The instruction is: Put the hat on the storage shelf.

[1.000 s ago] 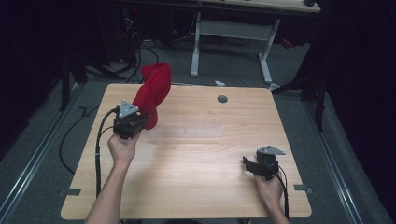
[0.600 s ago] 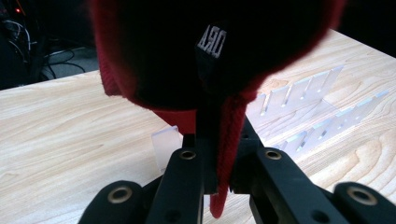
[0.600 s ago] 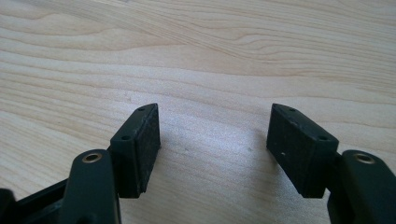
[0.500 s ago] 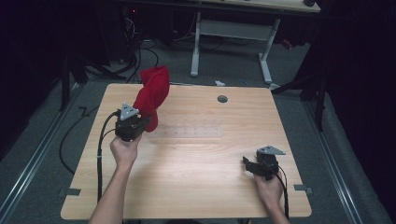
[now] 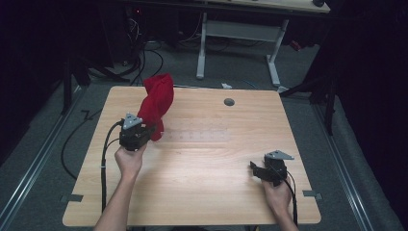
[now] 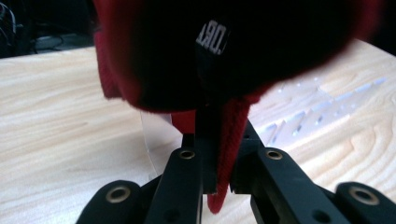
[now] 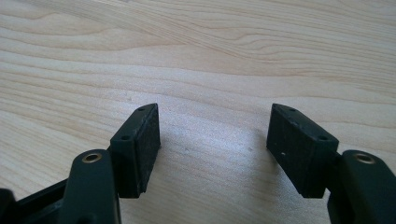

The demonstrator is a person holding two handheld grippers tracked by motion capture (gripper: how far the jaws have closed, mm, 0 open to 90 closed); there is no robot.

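Observation:
A red cloth (image 5: 156,103) hangs lifted above the left half of the wooden table (image 5: 207,192). My left gripper (image 5: 150,130) is shut on its lower edge. In the left gripper view the red cloth (image 6: 233,51) looms dark and close, with a black label on it, and its hem is pinched between the two jaws of the left gripper (image 6: 219,161). My right gripper (image 5: 254,168) rests low near the table's front right, open. In the right gripper view the right gripper (image 7: 215,140) has its pads wide apart over bare wood, holding nothing.
A clear plastic sheet (image 5: 199,135) lies flat mid-table, just right of the cloth. A small round grommet (image 5: 229,102) sits near the far edge. Cables trail off the table's left side. A desk frame (image 5: 238,33) stands beyond the table.
The left gripper and the cloth have shifted slightly; otherwise nothing has visibly changed. The right gripper has stayed put.

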